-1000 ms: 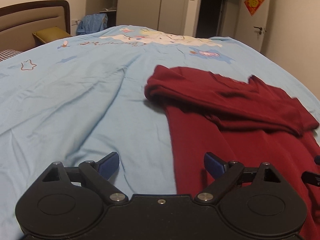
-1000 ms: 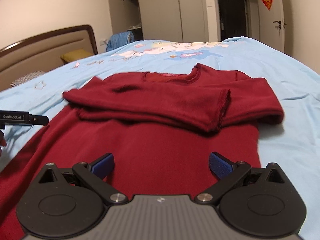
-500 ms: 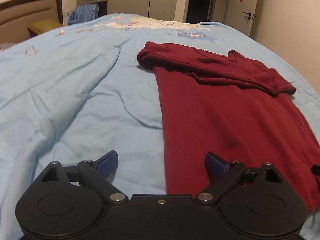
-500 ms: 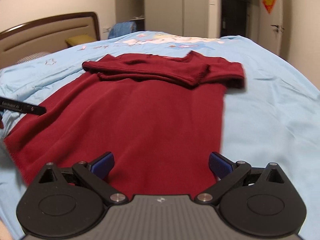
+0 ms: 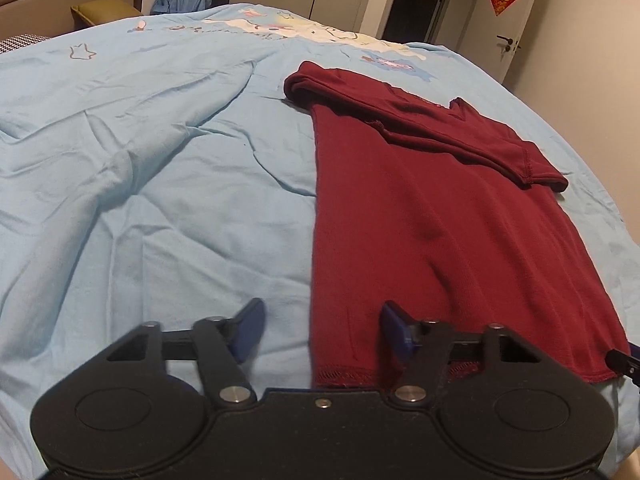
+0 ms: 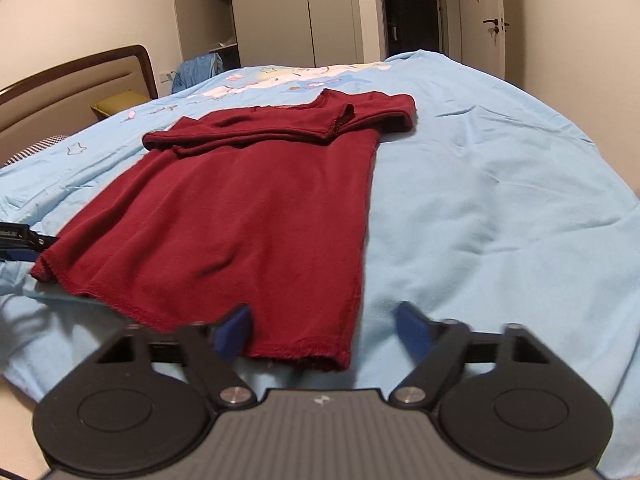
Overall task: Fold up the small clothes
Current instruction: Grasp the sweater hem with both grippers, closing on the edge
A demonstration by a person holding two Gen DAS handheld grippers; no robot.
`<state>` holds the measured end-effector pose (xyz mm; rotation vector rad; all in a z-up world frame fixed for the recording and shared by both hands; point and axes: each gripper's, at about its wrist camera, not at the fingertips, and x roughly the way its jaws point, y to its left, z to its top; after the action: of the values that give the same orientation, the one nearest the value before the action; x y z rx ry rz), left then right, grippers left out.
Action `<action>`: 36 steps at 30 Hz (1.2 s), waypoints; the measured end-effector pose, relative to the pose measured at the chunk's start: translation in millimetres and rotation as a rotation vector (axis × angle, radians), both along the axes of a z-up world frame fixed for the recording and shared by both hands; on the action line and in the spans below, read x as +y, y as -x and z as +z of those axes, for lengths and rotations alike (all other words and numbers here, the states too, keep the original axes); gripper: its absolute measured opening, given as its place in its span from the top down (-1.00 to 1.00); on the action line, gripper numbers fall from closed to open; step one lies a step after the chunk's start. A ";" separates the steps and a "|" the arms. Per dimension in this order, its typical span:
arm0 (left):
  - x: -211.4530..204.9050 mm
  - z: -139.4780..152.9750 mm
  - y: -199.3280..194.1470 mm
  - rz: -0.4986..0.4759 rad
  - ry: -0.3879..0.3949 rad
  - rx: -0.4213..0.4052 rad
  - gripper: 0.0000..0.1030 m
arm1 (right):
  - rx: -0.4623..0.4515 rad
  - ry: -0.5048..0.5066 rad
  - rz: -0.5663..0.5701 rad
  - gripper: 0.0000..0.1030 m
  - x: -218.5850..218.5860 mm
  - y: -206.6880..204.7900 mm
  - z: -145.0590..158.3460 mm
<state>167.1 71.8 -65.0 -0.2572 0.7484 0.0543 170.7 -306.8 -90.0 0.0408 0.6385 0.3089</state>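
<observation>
The left tool (image 5: 320, 330) stands with its blue pads apart, having just been closing, and the near left corner of the dark red knit long-sleeved top (image 5: 420, 216) lies between them, not yet pinched. The right tool (image 6: 324, 330) is likewise partly open after closing in; the top's near right hem corner (image 6: 320, 354) sits between its pads, with the left pad just at the cloth and the right pad over bare sheet. The top lies flat on the light blue printed bed sheet (image 5: 160, 200), collar away from the tools, both sleeves already folded across the chest.

The main risk, as I judge it, is a shallow bite. The right tool is off-centre on its corner, so it may catch only the hem's edge, or only the upper layer, and the lower layer would then drag behind when the hem is lifted. Either tool could also pinch the soft, wrinkled sheet along with the top and pull it up too. If one corner is taken deeper than the other, the fold would go over skewed. A quick lift could also disturb the folded sleeves (image 6: 280, 128), which lie loose.
</observation>
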 end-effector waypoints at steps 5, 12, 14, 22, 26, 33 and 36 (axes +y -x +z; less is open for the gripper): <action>-3.0 7.2 6.2 0.000 0.008 -0.001 0.88 | -0.012 -0.010 -0.004 0.63 -1.8 6.9 5.8; 0.2 33.7 30.2 0.090 -0.017 -0.059 0.93 | -0.098 0.026 -0.061 0.84 -16.9 19.2 27.7; 3.4 42.7 38.9 0.102 -0.008 -0.085 0.93 | -0.122 0.039 -0.058 0.85 -19.6 23.5 35.8; 5.1 33.2 40.3 0.101 -0.008 -0.047 0.92 | -0.165 0.142 -0.060 0.85 -15.3 27.1 43.6; 3.6 24.4 36.9 0.086 -0.024 -0.019 0.89 | -0.112 0.180 -0.065 0.85 -12.5 18.5 28.0; 2.0 20.5 34.8 0.059 -0.018 -0.008 0.46 | -0.092 0.216 -0.027 0.71 -5.0 14.5 15.8; -0.7 24.4 35.9 0.064 -0.030 -0.023 -0.11 | -0.101 0.245 -0.005 0.23 -3.3 15.8 16.0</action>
<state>131.2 71.0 -40.6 -0.2527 0.7164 0.1224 154.9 -310.1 -74.0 -0.2068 0.5722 0.2244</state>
